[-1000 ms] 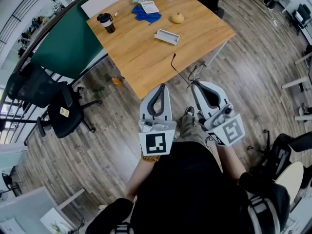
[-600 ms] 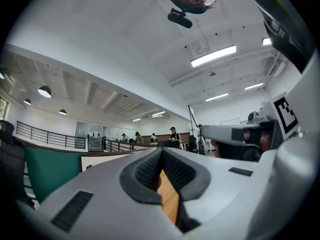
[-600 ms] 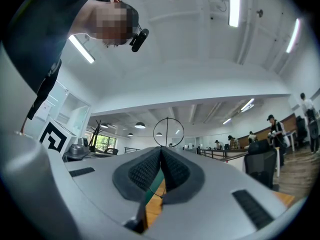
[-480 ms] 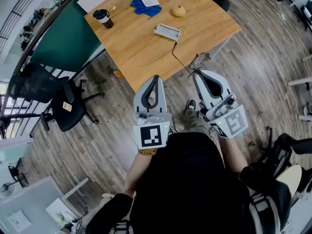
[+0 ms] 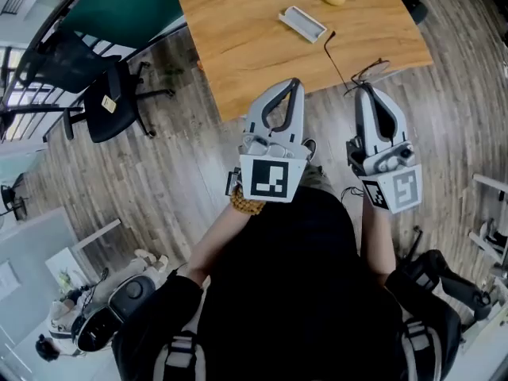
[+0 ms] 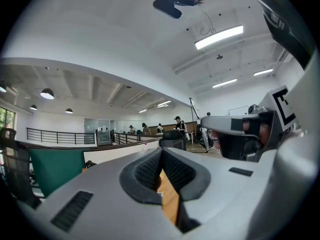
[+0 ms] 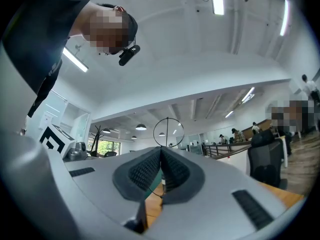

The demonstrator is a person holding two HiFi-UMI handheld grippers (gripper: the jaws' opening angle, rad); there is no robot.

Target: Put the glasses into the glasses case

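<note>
Glasses (image 5: 369,70), thin round wire rims, pinched in right claw (image 5: 367,88).

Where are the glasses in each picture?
Head view: glasses upper right, at the right gripper's tip.
Left gripper view: a thin dark wire right of middle, probably them.
Right gripper view: their round rim, centre, above the shut jaws.
Shared landmark: the wooden table.
</note>
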